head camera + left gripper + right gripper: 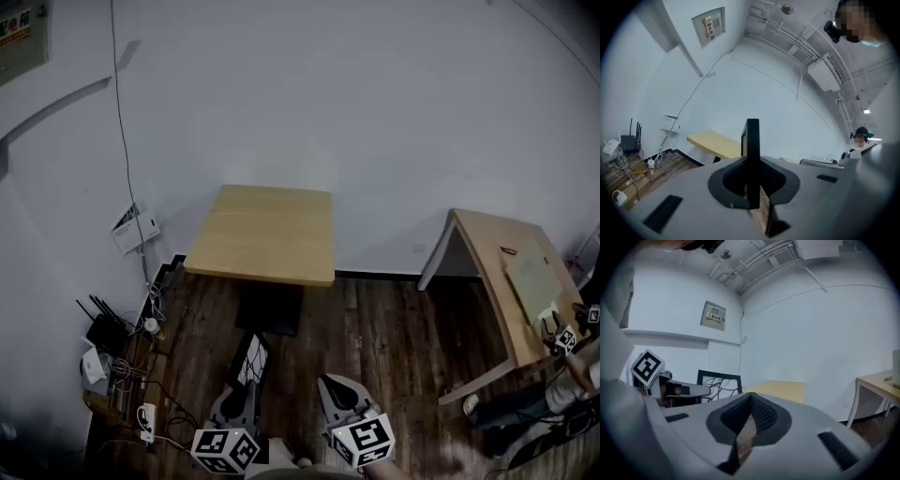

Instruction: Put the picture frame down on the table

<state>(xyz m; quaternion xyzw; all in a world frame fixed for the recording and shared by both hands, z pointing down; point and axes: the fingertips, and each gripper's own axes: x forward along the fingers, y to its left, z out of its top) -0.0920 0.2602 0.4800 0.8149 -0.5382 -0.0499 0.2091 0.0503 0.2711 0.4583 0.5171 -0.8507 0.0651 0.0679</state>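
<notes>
The left gripper (pixel 242 392), at 7 o'clock in the head view, pinches the black frame (pixel 251 360) by its lower edge. Its own view shows the frame edge-on, clamped upright between the jaws. The frame carries a pale picture with dark branching lines. It hangs over the wood floor (pixel 394 328), not on any table. The right gripper (pixel 330 382) sits just beside the left one, at 5 o'clock. Its jaws are pressed together with nothing between them, and only floorboards show through the slit. The table (pixel 264 234) stands at 12 o'clock from both grippers, against the white wall (pixel 356 103), well apart from the frame. A second table (pixel 497 272) stands at 3 o'clock with a pale sheet (pixel 534 277) lying on it. At 9 o'clock, along the wall's foot, a router (pixel 99 332) sits among a tangle of cables (pixel 141 394).
</notes>
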